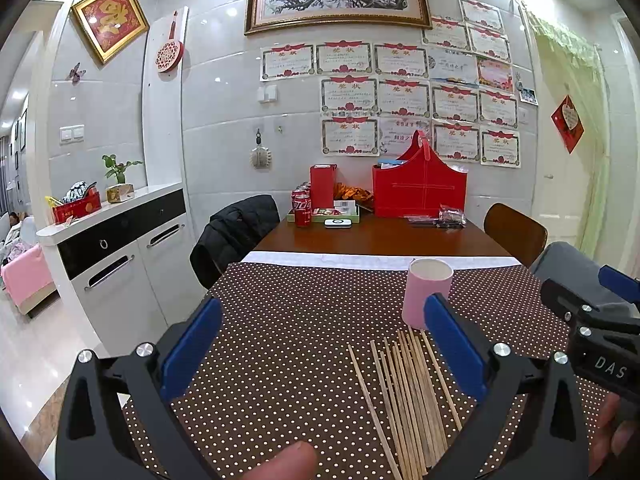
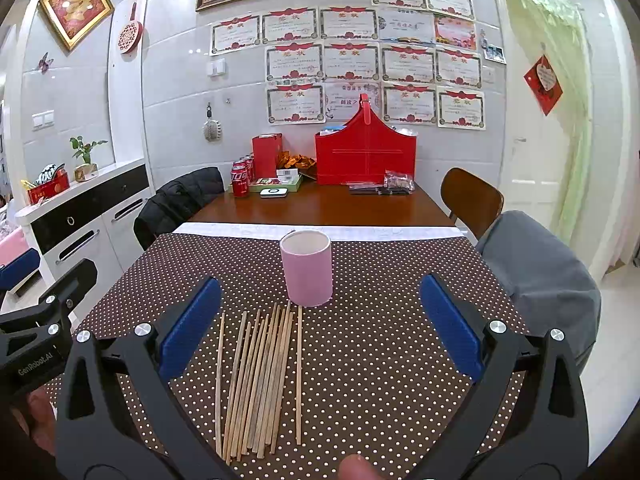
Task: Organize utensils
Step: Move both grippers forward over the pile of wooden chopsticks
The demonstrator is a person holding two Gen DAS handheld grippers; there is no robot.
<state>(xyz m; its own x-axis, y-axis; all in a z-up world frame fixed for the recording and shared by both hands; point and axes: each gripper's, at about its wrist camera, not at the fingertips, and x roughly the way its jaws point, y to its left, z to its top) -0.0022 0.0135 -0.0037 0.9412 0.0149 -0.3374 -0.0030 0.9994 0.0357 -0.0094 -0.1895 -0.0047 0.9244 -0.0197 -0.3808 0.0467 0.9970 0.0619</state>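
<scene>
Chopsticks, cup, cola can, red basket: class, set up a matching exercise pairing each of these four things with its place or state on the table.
Things:
1. chopsticks
2. pink cup
3. cola can
4. red basket

Places or states:
A. standing upright on the dotted cloth, open top
B. at the far end by the wall, tall handle up
C. lying flat in a loose row on the cloth
D. on bare wood, far left part of the table

Pairs: 1-C, 2-A, 3-D, 4-B
</scene>
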